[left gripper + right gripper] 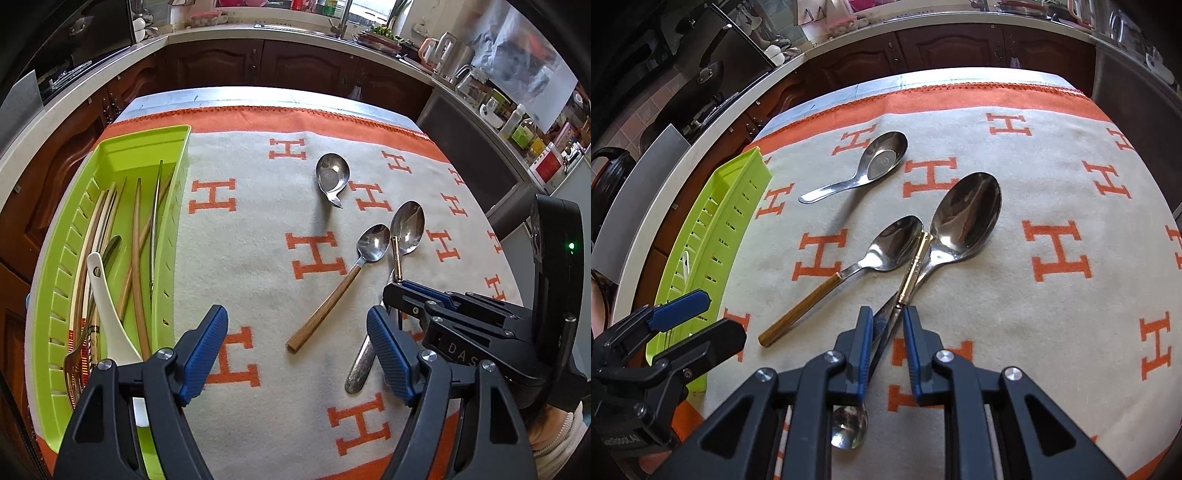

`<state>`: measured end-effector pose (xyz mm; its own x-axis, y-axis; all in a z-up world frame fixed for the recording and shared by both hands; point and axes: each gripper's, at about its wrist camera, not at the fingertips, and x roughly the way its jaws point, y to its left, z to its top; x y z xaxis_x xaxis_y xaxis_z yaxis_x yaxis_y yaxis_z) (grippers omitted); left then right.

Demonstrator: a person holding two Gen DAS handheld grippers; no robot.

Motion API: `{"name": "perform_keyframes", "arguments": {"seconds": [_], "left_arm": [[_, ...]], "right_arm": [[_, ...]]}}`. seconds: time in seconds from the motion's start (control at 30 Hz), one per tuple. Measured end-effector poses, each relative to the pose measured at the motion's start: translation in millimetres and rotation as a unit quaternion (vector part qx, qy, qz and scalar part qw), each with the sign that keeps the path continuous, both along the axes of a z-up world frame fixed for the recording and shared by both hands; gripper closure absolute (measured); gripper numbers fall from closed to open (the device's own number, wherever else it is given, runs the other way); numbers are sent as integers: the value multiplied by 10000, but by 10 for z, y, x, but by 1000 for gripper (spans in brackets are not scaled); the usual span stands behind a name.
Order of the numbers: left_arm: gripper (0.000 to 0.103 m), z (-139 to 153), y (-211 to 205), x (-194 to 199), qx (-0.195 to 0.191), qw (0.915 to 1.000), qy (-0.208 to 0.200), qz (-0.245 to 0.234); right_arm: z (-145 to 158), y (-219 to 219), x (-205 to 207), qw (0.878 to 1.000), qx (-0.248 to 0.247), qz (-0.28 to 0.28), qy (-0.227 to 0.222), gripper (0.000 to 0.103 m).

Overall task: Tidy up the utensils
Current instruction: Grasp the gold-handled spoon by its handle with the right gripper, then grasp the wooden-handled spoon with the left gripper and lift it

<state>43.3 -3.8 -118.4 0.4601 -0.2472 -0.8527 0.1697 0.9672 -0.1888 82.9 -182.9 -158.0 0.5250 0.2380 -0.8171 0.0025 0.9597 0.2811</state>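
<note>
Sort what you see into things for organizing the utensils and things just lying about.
For the job: green tray, wooden-handled spoon, large steel spoon, short steel spoon, gold-handled spoon.
Lying about: white kettle, tap, bottles.

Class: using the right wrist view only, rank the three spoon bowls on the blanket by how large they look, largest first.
1. Large steel spoon: biggest bowl.
2 and 3. Wooden-handled spoon and short curved spoon: these bowls look alike; the curved spoon lies farther from the camera, so I leave them unranked.
</note>
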Motion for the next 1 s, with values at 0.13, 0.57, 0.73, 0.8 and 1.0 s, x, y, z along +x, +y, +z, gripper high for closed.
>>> {"name": "perform_keyframes", "arguments": {"seconds": [0.13,0.57,0.73,0.8,1.0], "left_arm": [[27,-14,-53,24,33,9999,40,-144],[38,-189,-322,372,169,9988,182,-413],[50,-302,-419,471,276,9977,289,-547],[54,-331,-464,478,329,9970,305,-624],[77,-353,-610,479,666,9946,154,-782]], "right_arm": [[-5,-47,-23,9998,195,-23,11,96],[-32,-332,-155,9980,556,-268,99,101],[-76,-479,-204,9966,721,-381,145,101],[-82,-505,-211,9961,787,-370,135,101],[-87,-506,-202,9959,832,-341,100,101]]}}
